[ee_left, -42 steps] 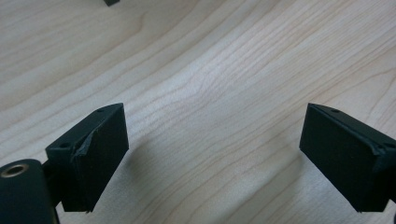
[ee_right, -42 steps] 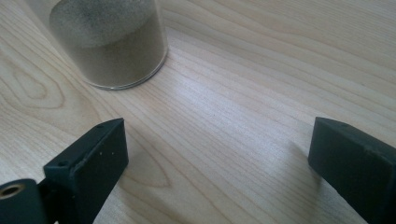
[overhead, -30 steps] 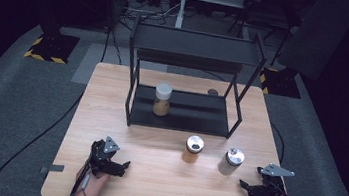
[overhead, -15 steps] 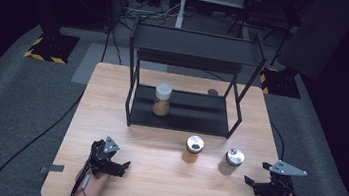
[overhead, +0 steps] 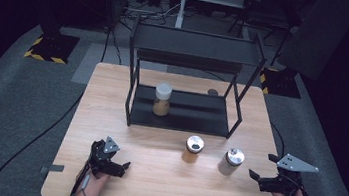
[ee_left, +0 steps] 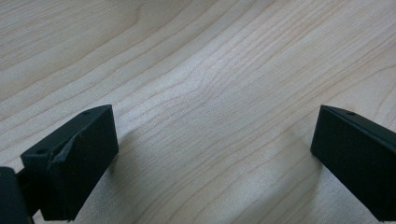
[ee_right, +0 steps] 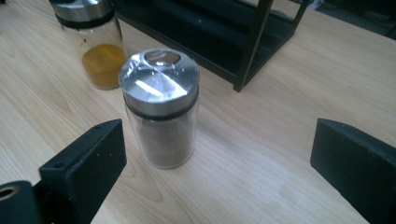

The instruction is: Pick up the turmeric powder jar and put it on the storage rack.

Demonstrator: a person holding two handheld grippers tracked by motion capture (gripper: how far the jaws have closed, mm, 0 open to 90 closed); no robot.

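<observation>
Three spice jars share the wooden table (overhead: 112, 95) with a black two-tier metal rack (overhead: 191, 70): a white-capped jar (overhead: 162, 99) stands on the rack's bottom shelf, while an amber-filled jar (overhead: 192, 149) and a steel-lidded jar of pale grey-brown powder (overhead: 231, 161) stand on the bare wood just in front of it, side by side and apart. That steel-lidded jar looks to be the one in hand, since the right gripper (overhead: 265, 181) points at it from the near right corner with its jaws wide apart and nothing between them; in the right gripper view the jar (ee_right: 161, 109) sits upright, left of centre and closer to the left jaw. To take it well, I would say the hand ought to swing a little towards the jar so that it lies midway between the jaws, go in level, and close on the glass below the lid band, keeping well off the amber-filled jar just behind. The left gripper (overhead: 110, 163) rests low over the near left of the table, jaws likewise spread, with plain wood grain beneath them. Compared with a second ago, the right gripper has drifted slightly outward towards the table's right edge, while the left gripper and all three jars have stayed put.
</observation>
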